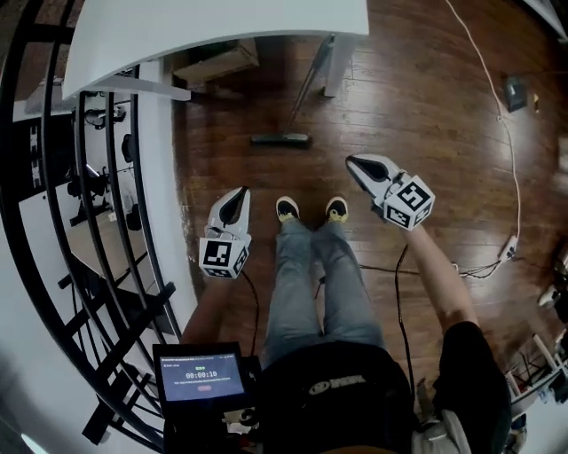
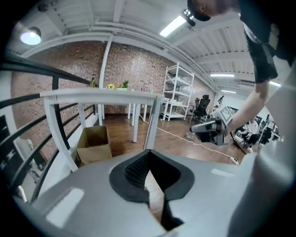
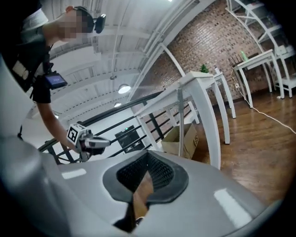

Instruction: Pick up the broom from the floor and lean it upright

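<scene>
The broom stands on its dark head (image 1: 280, 139) on the wooden floor, and its grey handle (image 1: 312, 82) slants up against the edge of the white table (image 1: 222, 27). In the right gripper view the handle (image 3: 181, 121) is a thin pole next to the table leg. Both grippers hang back near the person's shoes, apart from the broom. My left gripper (image 1: 238, 197) is shut with nothing in it, its jaws (image 2: 149, 153) meeting at the tip. My right gripper (image 1: 353, 163) is also shut and empty, with its pads (image 3: 147, 172) together.
A black curved railing (image 1: 53, 222) runs down the left side. Under the table sits a cardboard box (image 2: 95, 143). A white cable (image 1: 508, 168) trails across the floor at right towards a power strip. The person's legs and shoes (image 1: 311, 210) stand between the grippers.
</scene>
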The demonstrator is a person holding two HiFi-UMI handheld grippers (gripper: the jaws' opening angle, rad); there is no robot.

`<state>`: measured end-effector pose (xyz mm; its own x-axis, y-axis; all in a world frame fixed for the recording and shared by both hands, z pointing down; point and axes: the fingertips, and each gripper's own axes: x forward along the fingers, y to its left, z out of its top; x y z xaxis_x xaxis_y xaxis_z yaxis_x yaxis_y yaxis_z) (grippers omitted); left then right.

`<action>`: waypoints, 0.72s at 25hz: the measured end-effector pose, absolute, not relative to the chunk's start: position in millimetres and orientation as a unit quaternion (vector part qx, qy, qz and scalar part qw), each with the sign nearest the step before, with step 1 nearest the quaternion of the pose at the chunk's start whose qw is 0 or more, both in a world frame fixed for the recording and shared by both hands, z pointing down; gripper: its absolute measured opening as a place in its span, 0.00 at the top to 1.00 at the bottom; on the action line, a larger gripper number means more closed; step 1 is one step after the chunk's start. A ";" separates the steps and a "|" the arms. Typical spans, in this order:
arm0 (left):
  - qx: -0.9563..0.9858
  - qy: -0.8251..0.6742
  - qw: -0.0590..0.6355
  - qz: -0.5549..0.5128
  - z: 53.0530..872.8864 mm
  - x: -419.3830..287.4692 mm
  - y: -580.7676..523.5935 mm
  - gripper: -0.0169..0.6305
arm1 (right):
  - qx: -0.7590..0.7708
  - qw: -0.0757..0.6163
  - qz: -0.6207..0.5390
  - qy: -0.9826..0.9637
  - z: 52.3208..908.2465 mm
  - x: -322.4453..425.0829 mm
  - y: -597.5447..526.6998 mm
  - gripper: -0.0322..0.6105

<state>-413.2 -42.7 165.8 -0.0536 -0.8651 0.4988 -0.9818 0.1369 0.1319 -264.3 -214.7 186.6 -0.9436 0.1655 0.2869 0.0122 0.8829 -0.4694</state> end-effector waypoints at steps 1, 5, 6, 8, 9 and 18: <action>0.646 -0.719 0.227 0.117 136.4 -405.3 -31.5 0.95 | -0.051 0.167 0.238 -0.955 171.8 -250.0 -200.9 0.94; 0.644 -0.735 0.193 0.085 31.9 -365.0 -7.3 0.95 | -0.050 0.151 0.259 -0.953 93.2 -207.2 -152.9 0.94; 0.648 -0.736 0.182 0.075 8.3 -354.7 -6.2 0.95 | -0.046 0.143 0.258 -0.954 71.4 -199.9 -140.1 0.95; 0.661 -0.730 0.165 0.057 -28.4 -334.3 1.9 0.95 | -0.039 0.123 0.262 -0.956 28.4 -189.6 -106.1 0.95; 0.668 -0.725 0.159 0.048 -43.8 -324.2 9.1 0.95 | -0.038 0.111 0.267 -0.956 7.6 -186.1 -86.4 0.95; 0.681 -0.728 0.060 0.048 -156.2 -240.5 172.8 0.95 | -0.036 0.034 0.147 -0.988 -116.1 -160.9 112.9 0.95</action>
<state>-240.5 172.8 -156.2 -0.0655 -0.9861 0.1528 -0.9976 0.0680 0.0113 -160.9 112.9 -116.1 -0.9951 0.0804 0.0572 0.0604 0.9545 -0.2919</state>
